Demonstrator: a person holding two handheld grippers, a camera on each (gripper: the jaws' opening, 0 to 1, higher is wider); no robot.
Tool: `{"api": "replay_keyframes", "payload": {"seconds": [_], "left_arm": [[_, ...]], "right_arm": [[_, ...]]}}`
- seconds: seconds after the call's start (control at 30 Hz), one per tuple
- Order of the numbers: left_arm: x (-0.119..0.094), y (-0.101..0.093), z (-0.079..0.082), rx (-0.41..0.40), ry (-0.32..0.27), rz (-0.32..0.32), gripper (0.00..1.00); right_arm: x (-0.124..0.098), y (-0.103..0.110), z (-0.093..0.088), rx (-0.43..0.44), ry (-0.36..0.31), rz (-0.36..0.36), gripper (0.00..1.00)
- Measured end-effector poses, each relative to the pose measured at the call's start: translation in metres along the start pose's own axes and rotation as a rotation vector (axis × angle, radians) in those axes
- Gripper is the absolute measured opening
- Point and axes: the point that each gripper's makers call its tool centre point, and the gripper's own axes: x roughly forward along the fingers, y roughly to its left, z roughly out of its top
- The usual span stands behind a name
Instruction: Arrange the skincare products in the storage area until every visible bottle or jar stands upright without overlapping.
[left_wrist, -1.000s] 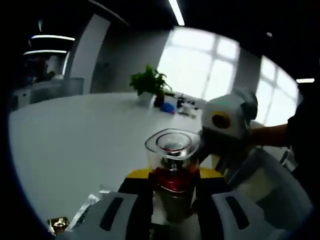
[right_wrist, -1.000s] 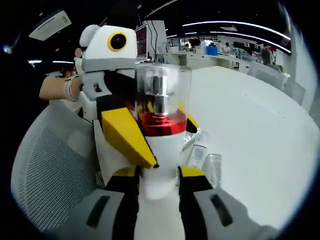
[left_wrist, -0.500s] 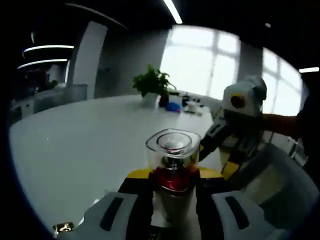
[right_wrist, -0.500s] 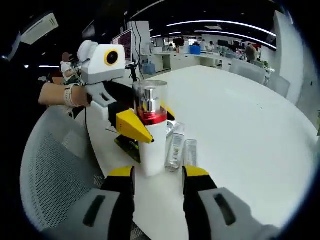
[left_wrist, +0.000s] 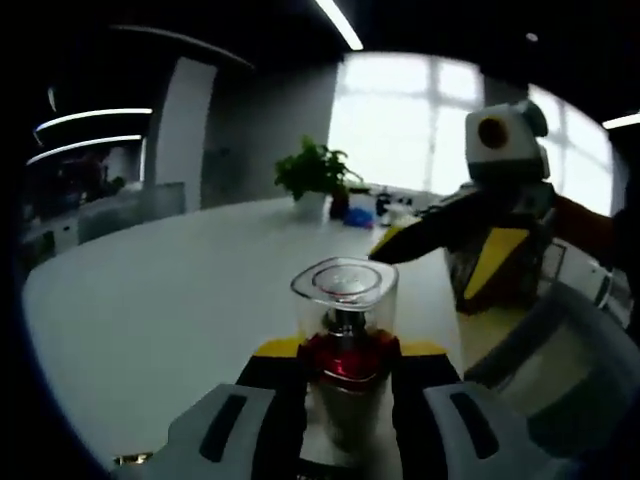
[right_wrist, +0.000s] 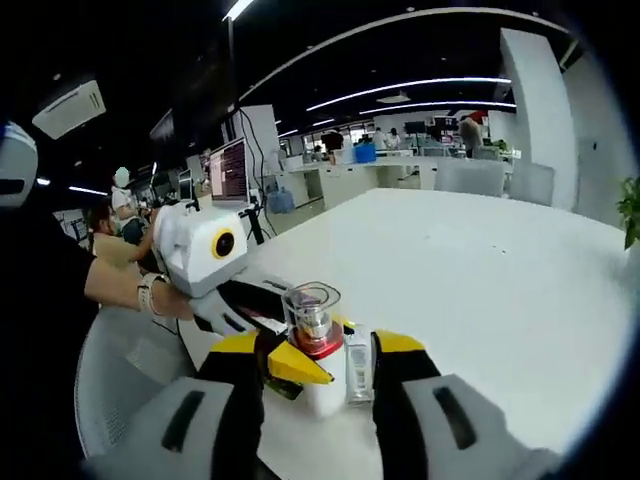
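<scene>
Left claw (left_wrist: 345, 385) clamped on white pump bottle with red collar and clear square cap (left_wrist: 343, 330), held upright, probably so as to stand on white round table (left_wrist: 180, 290) without tipping. Right claw (right_wrist: 318, 365) apart, drawn clear toward the person. Just past the bottle, two small clear tubes (right_wrist: 358, 372) lying flat (hard to count). Left hand (right_wrist: 135, 290) level behind.

My left gripper (left_wrist: 345, 385) held a bottle (left_wrist: 343, 345) with a clear cap and red collar between its yellow-tipped jaws. The right gripper (left_wrist: 440, 235) stood open behind, above the white table (left_wrist: 160, 300).
</scene>
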Motion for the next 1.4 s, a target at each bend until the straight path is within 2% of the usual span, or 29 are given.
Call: {"api": "replay_keyframes", "payload": {"seconds": [0.27,0.53,0.7,0.83,0.93,1.0,1.1,1.27,1.4], "left_arm": [[0.005,0.003,0.002,0.05,-0.002,0.045,0.28],[0.01,0.009,0.004,0.07,-0.018,0.075,0.28],[0.013,0.013,0.005,0.075,-0.027,0.099,0.28],[0.016,0.016,0.006,0.083,-0.031,0.116,0.28],[0.017,0.017,0.006,0.086,-0.035,0.129,0.28],[0.018,0.018,0.007,0.089,-0.038,0.131,0.28],[0.019,0.018,0.007,0.102,-0.044,0.132,0.29],[0.021,0.018,0.008,0.105,-0.051,0.14,0.29],[0.021,0.017,0.008,0.123,-0.057,0.115,0.3]], "right_arm": [[0.023,-0.006,0.009,0.017,-0.039,-0.048,0.41],[0.036,-0.011,0.006,-0.032,-0.013,-0.102,0.38],[0.04,-0.012,0.009,-0.059,-0.017,-0.097,0.37],[0.041,-0.018,0.008,-0.088,-0.008,-0.11,0.31],[0.042,-0.021,0.009,-0.097,-0.003,-0.097,0.3],[0.042,-0.023,0.009,-0.145,-0.001,-0.086,0.3],[0.04,-0.023,0.008,-0.165,-0.004,-0.069,0.29],[0.039,-0.026,0.008,-0.155,0.002,-0.025,0.28],[0.04,-0.021,0.007,-0.178,0.021,0.013,0.28]]}}
